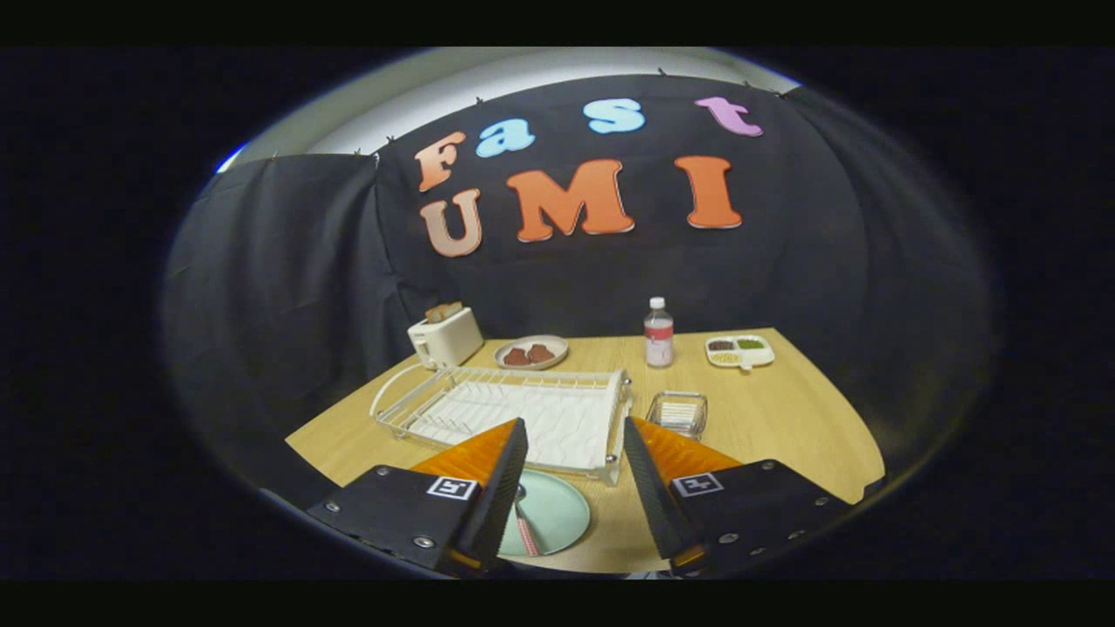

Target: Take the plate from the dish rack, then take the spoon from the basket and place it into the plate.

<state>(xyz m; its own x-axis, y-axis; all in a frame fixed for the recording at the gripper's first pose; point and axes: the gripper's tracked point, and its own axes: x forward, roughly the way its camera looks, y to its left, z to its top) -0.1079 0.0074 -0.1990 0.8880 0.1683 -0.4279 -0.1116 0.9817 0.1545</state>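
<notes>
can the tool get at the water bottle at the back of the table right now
Probably yes. The tool is open and holds nothing, above the plate with the spoon on it. The bottle stands alone beyond the dish rack and small basket; passing over those should reach it.

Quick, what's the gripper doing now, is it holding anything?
Gripper: jaws open, holding nothing, above the plate with the spoon on it.

We see the gripper (575, 488) with fingers spread over bare table (784, 418), the plate (553, 514) below them, the dish rack (514, 414) just ahead and the basket (678, 413) beside it blocking forward passage.
</notes>
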